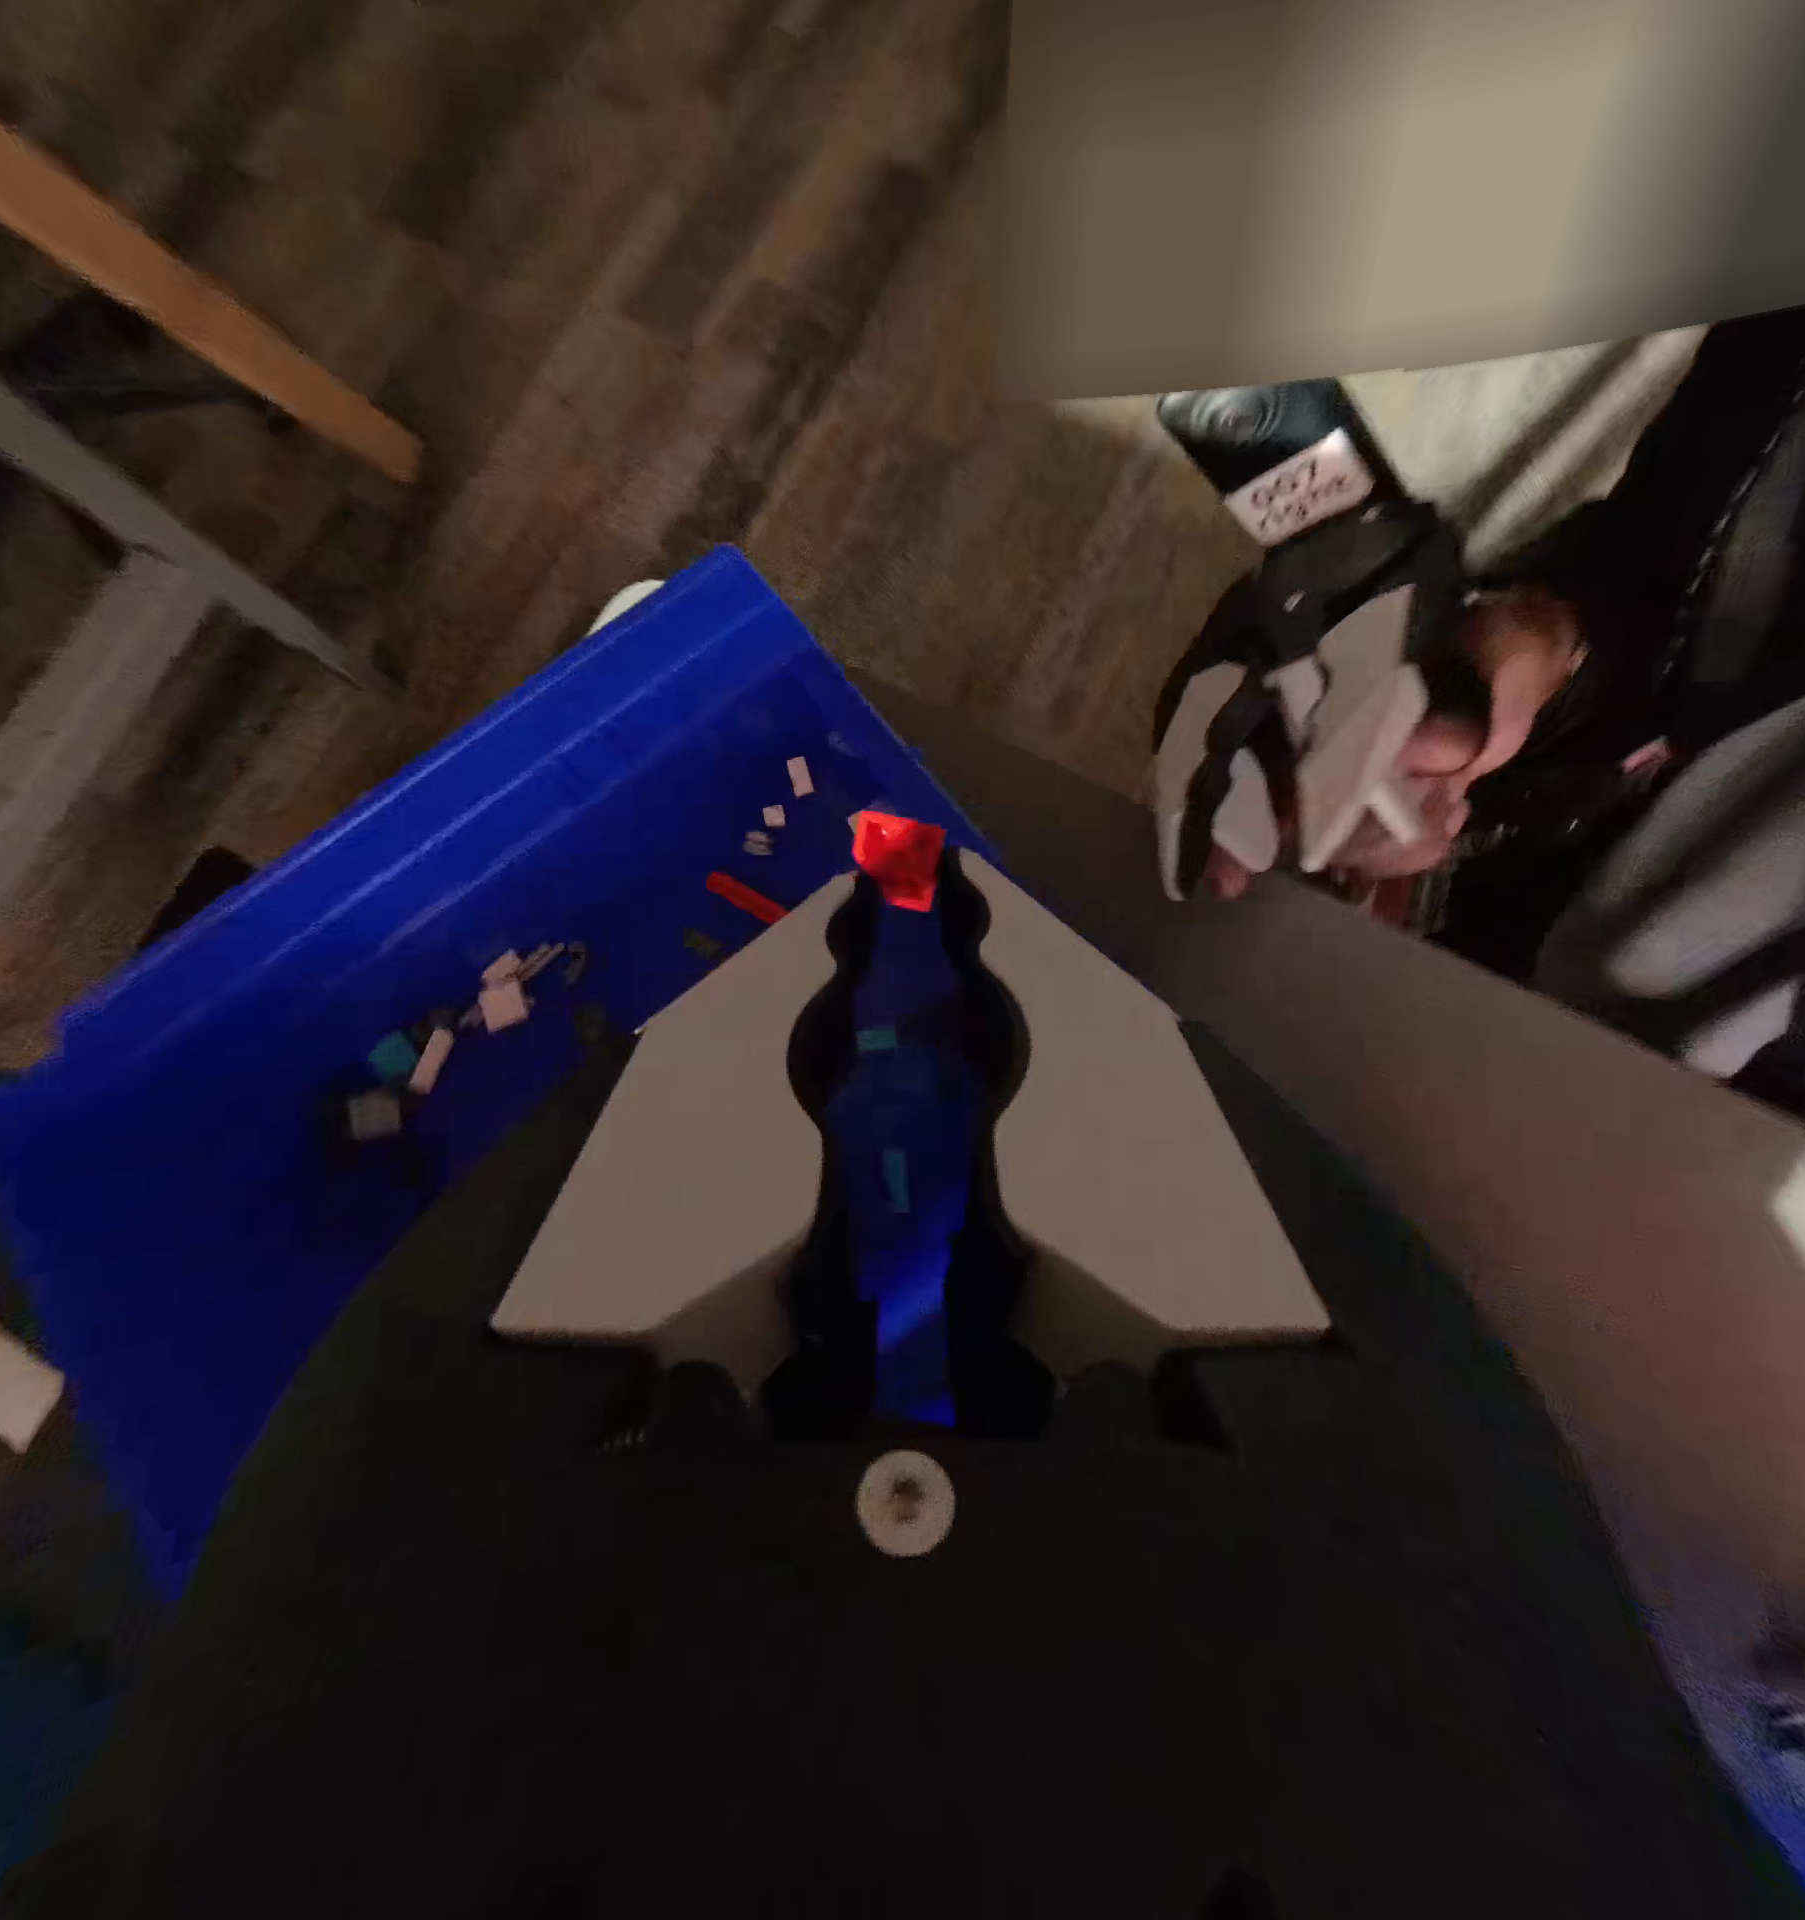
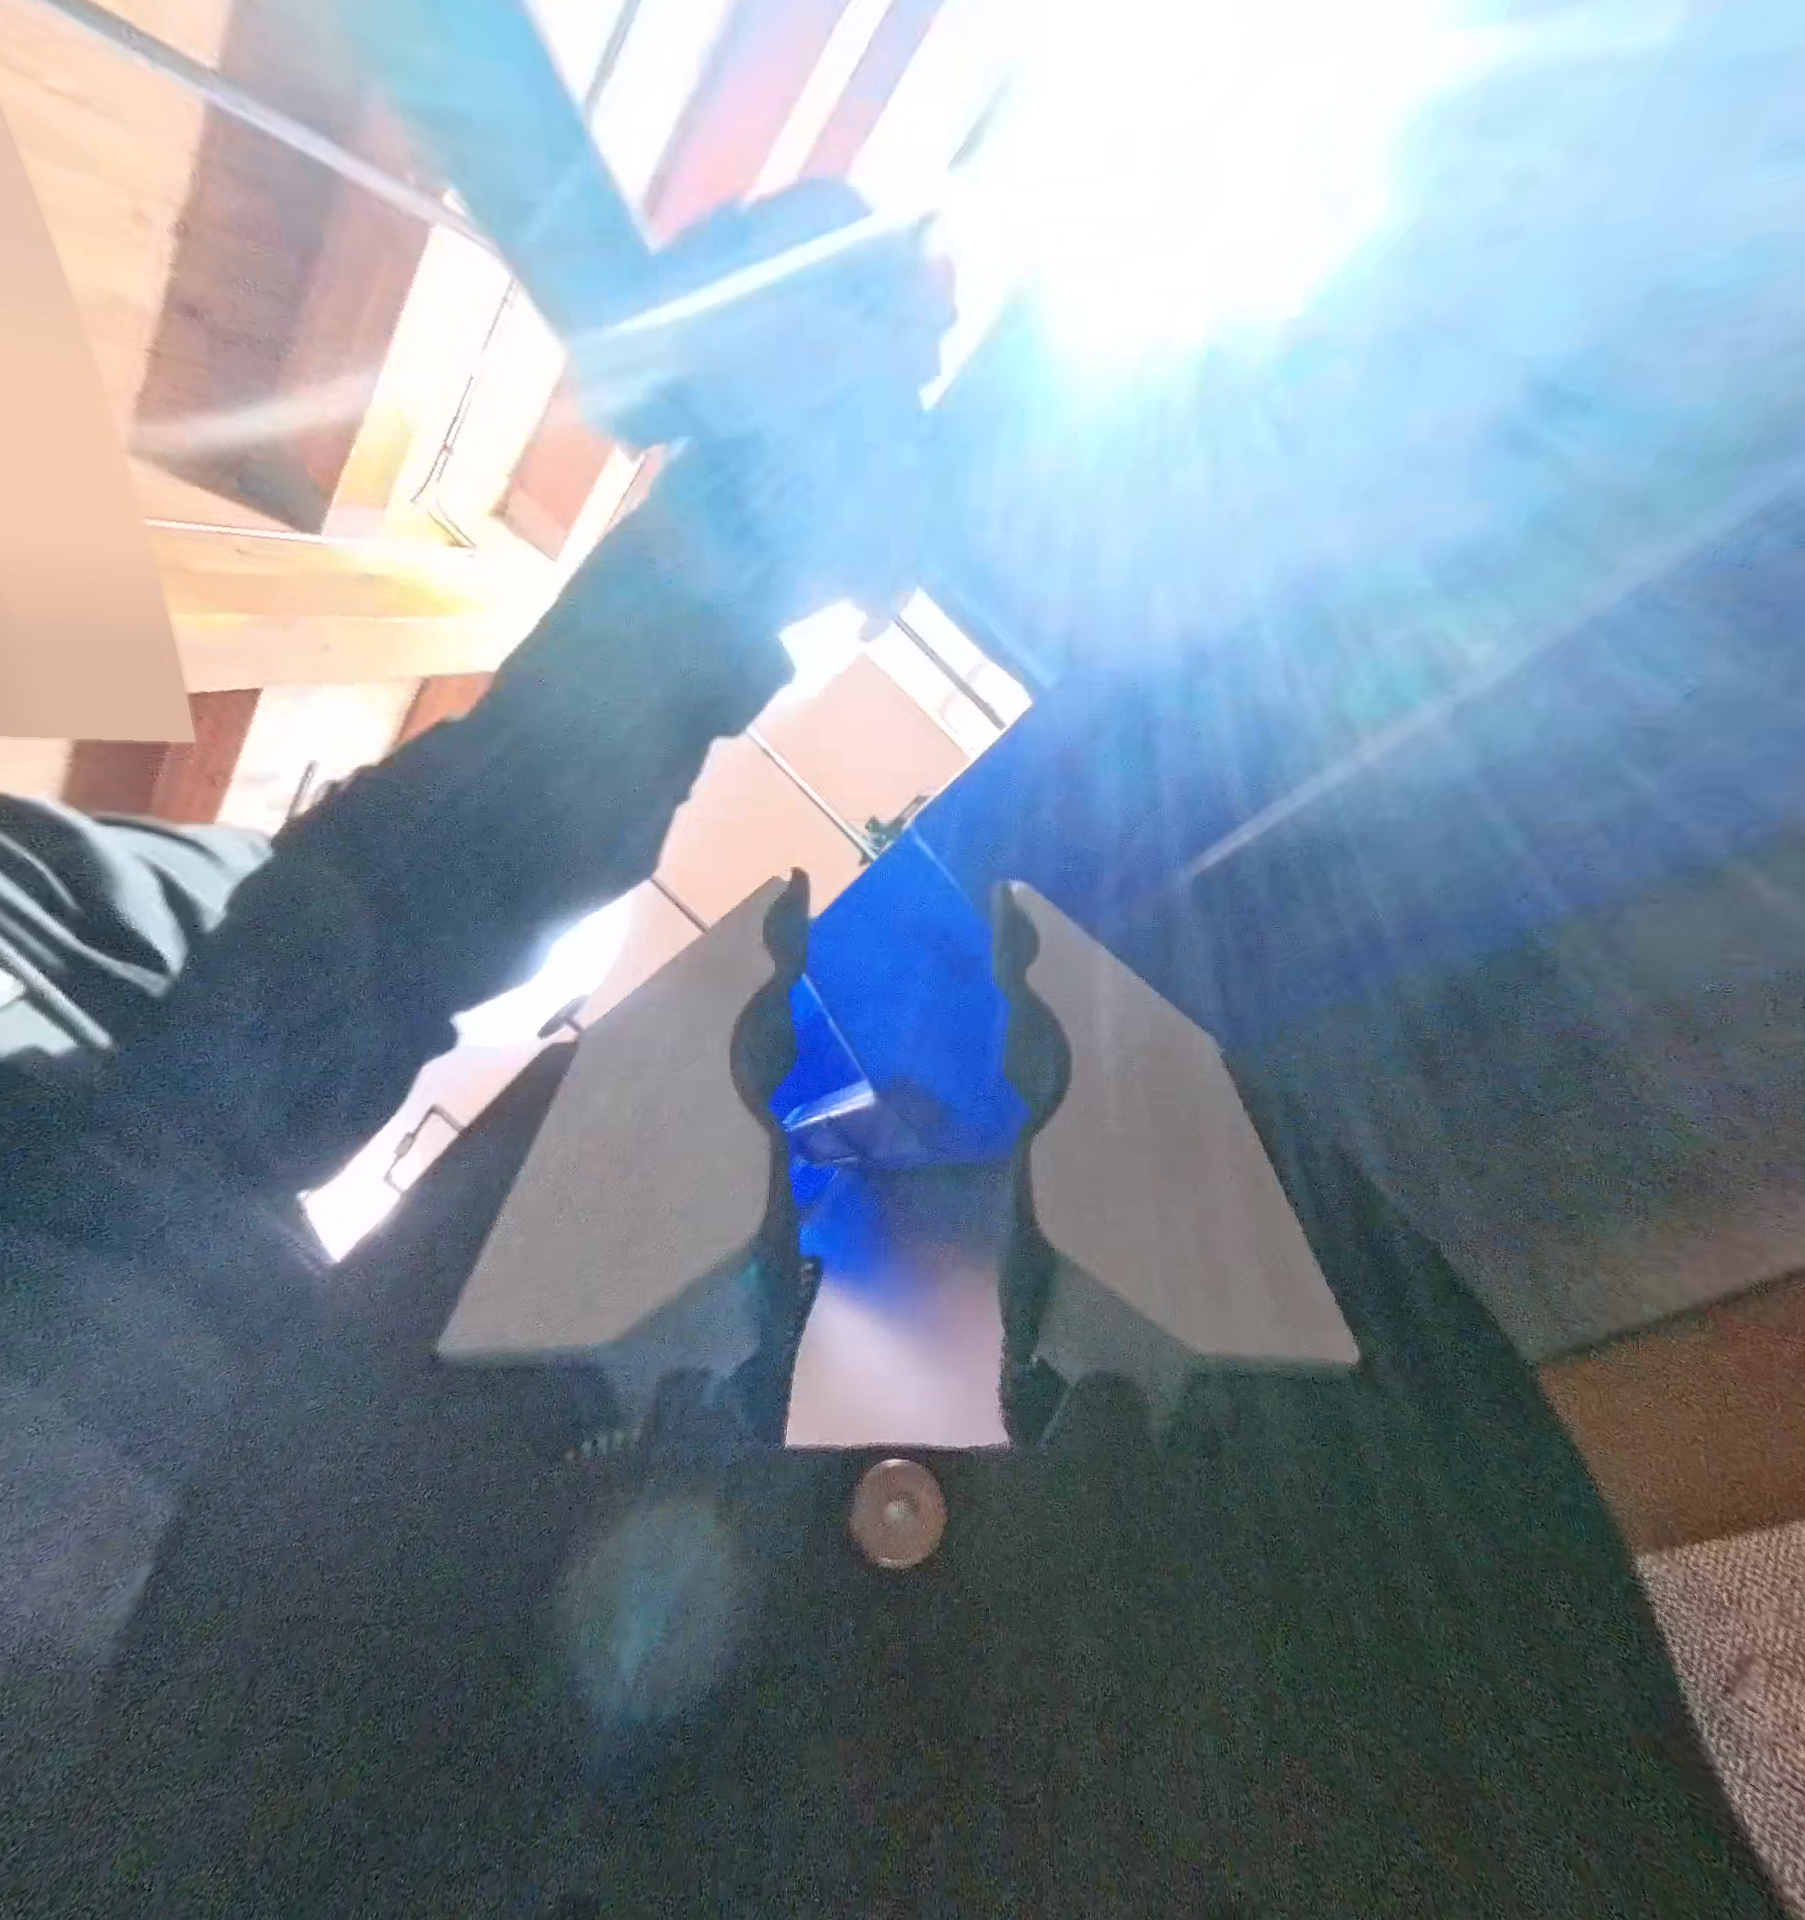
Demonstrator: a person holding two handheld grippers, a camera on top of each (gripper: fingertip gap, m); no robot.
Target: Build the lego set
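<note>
In the left wrist view my left gripper (image 1: 903, 878) is shut on a small translucent red lego piece (image 1: 898, 847), held above a blue bin (image 1: 254, 1039). The bin holds several loose white, teal and red pieces (image 1: 503, 1003), among them a thin red bar (image 1: 747, 899). My right gripper (image 1: 1324, 790) shows farther off at the upper right, held by a hand. In the right wrist view my right gripper (image 2: 903, 914) is open and empty, with a blue bin wall (image 2: 908, 987) seen between its fingers. Strong glare hides the upper right of that view.
A dark grey table surface (image 1: 1397, 1091) runs to the right of the bin. A wooden plank (image 1: 181, 291) and grey frame stand over the wood-pattern floor at the upper left. A dark sleeve (image 2: 524, 790) crosses the right wrist view. Carpet (image 2: 1760, 1662) shows at its lower right. Across from one pair of fingers to the other is roughly 12 centimeters.
</note>
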